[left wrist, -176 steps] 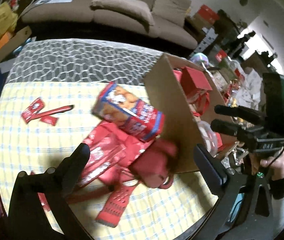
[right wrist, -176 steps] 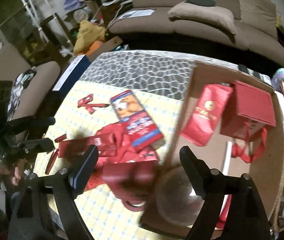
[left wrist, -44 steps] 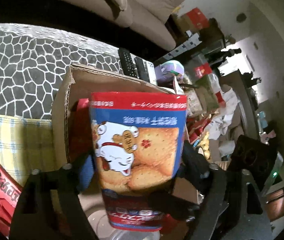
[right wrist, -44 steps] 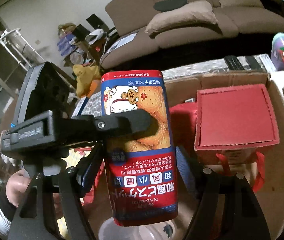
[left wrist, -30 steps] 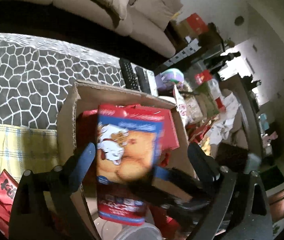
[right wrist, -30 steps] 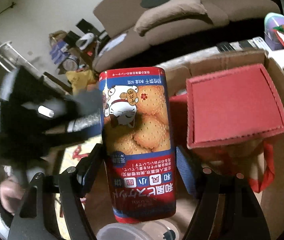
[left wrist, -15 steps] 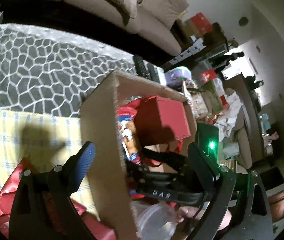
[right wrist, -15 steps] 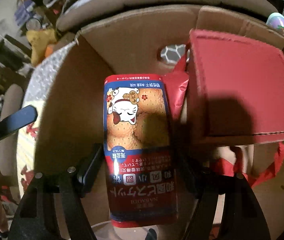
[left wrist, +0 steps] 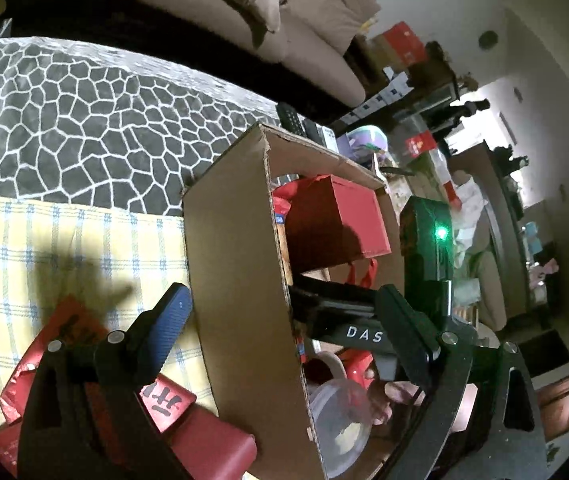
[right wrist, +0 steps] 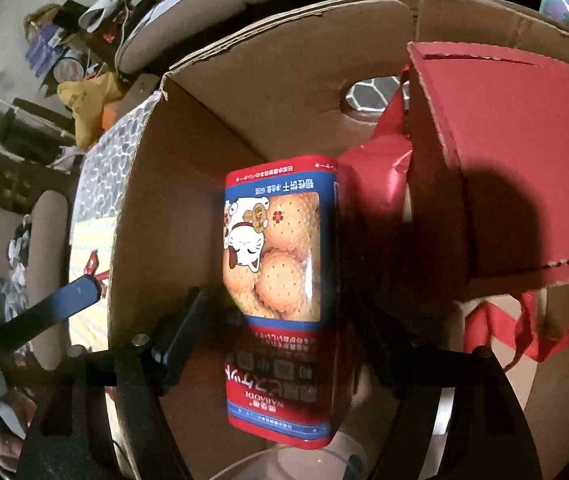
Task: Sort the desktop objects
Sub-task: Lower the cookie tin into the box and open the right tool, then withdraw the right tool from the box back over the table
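Tongs on our right (right wrist: 284, 340) stand released beside the biscuit box (right wrist: 284, 280) inside the cardboard carton (left wrist: 236, 264), while our left tongs (left wrist: 284, 320) gape empty, straddling its wall

left outside, right inside, shared cardboard box (left wrist: 240, 280)

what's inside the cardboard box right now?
Inside the brown cardboard box: blue-and-red biscuit package between the open right gripper's fingers, a red square gift box, crumpled red foil bag, clear plastic container. The floor beneath them is hidden.
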Available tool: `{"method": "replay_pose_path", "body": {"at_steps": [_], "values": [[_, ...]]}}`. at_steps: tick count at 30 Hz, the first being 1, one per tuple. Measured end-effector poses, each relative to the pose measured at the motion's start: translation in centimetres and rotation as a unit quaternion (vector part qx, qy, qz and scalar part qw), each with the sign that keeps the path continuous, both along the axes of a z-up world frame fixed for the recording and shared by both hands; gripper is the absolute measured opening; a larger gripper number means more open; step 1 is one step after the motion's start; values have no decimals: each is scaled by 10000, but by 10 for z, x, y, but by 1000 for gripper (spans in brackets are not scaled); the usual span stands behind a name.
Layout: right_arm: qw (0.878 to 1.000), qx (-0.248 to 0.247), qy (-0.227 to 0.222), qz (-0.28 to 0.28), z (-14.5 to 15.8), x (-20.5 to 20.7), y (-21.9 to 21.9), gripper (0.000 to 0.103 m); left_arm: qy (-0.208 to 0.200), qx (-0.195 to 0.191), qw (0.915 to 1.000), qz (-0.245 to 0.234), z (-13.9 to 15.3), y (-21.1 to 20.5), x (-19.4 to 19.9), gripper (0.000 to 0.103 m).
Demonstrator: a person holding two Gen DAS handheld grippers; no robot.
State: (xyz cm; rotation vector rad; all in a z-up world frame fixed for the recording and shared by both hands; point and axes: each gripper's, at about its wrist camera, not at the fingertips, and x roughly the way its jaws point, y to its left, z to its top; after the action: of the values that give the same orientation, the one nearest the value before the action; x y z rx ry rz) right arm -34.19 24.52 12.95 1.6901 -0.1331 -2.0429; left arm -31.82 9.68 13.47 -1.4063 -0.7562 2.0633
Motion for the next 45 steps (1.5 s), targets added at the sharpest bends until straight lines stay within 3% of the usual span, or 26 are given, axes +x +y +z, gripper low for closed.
{"method": "replay_pose_path", "body": {"at_steps": [10,15,22,29,36,45], "values": [[9991,109,393,-89,40,23,15,84,-31,-230,9996,-127,12,-2,25,93],[9975,299,639,-53,64,45,18,87,42,-300,9995,-115,28,-7,45,95],[9956,442,822,49,92,81,25,100,94,-559,9983,-128,53,-10,78,101],[9932,565,1013,92,115,115,32,103,154,-730,9970,-214,71,-10,112,103],[9911,665,1127,235,122,151,34,103,142,-950,9951,-217,75,-17,147,103],[9881,639,1282,563,122,201,6,103,146,-1061,9942,-59,82,-47,187,103]]}}
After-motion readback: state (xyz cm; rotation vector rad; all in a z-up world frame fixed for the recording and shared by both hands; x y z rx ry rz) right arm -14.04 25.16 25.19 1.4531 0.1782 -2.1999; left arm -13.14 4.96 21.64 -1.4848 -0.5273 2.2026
